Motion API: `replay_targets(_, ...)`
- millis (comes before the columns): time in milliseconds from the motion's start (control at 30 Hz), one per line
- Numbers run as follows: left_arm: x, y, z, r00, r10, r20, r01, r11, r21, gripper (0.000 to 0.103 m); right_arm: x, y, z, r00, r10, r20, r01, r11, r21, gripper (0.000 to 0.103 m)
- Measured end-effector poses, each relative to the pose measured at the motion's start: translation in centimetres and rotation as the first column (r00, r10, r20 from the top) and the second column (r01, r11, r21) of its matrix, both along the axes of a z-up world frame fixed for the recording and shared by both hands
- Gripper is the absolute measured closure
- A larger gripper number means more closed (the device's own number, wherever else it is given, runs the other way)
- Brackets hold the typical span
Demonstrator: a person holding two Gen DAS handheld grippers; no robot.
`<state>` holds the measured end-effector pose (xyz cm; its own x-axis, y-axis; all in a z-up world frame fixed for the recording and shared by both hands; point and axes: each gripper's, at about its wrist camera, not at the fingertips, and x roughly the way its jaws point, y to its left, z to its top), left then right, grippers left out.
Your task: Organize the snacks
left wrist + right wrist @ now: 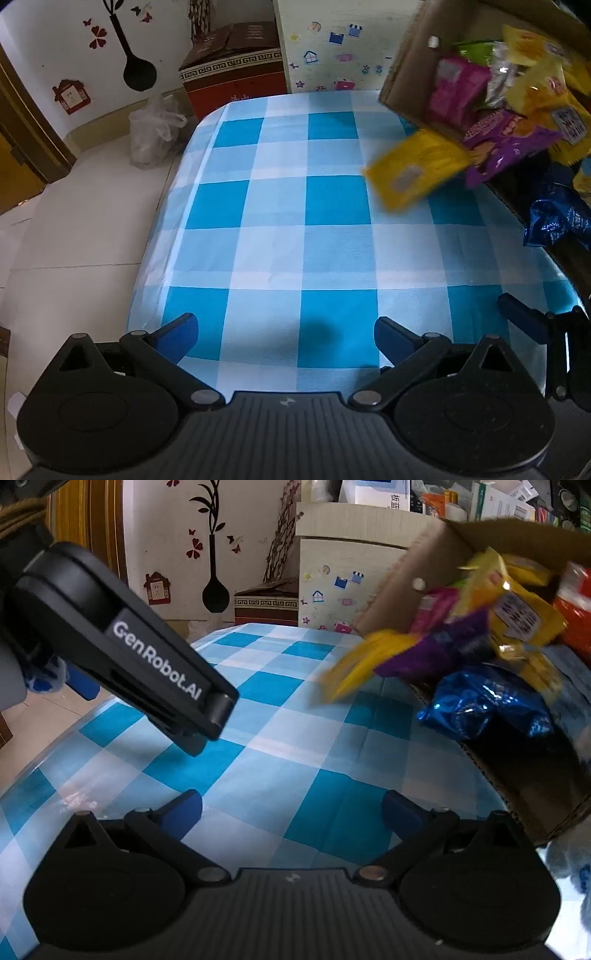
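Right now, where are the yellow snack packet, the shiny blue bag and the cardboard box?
yellow snack packet (413,170), left wrist view, middle of its blurred face.
shiny blue bag (480,705), right wrist view, middle of the crinkled foil.
cardboard box (410,62), left wrist view, its tilted side wall.

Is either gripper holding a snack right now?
No: the left gripper and right gripper both stand open over the checked tablecloth with nothing between their fingers.

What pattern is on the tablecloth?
The tablecloth has a blue-and-white check, clearest in the left wrist view.
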<state>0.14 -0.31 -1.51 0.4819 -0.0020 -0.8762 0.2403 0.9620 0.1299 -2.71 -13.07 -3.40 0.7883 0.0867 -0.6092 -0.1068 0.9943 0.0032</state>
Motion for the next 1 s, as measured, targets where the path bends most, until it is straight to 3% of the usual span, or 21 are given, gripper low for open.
replay_targets(1000, -0.1, 0.7, 1.1, 1.0, 0.029, -0.001, -0.029, 0.999, -0.018, 0.0, -0.1, -0.1, 0.6, 1.0, 0.0, 0.001, 0.0, 1.0, -0.001, 0.001)
